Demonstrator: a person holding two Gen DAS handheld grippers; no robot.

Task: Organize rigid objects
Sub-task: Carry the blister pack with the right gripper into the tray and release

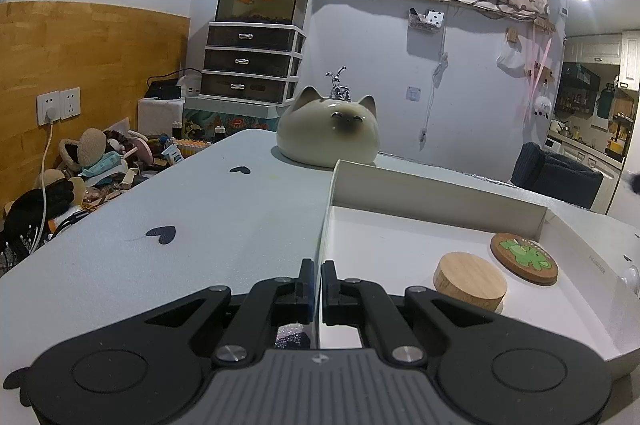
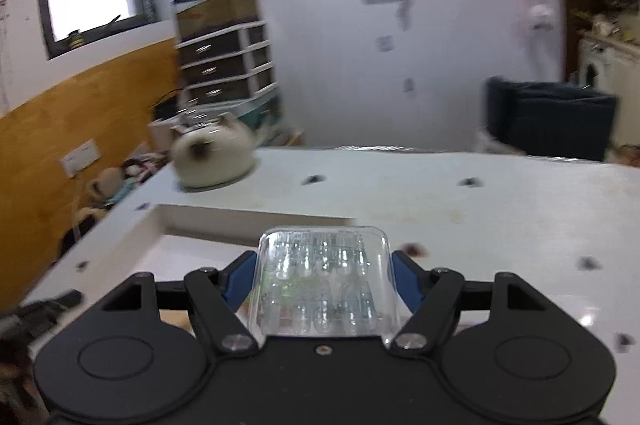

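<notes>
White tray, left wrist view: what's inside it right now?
Inside the white tray: a round wooden block and a cork coaster with a green print, apart from each other. The near left corner is hidden behind the left gripper, shut on the tray's wall.

Wooden disc (image 1: 470, 280) and frog coaster (image 1: 524, 257) lie flat in white tray (image 1: 440, 191).

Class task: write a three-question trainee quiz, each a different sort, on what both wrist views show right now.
1. True or false: the left tongs grip the white box wall.
2. The right tongs hold: A wooden lid, B clear plastic case, C coaster.
3. Name the two round items in the box.

Key: 1 true. 2 B. 3 wooden lid and cork coaster.
</notes>
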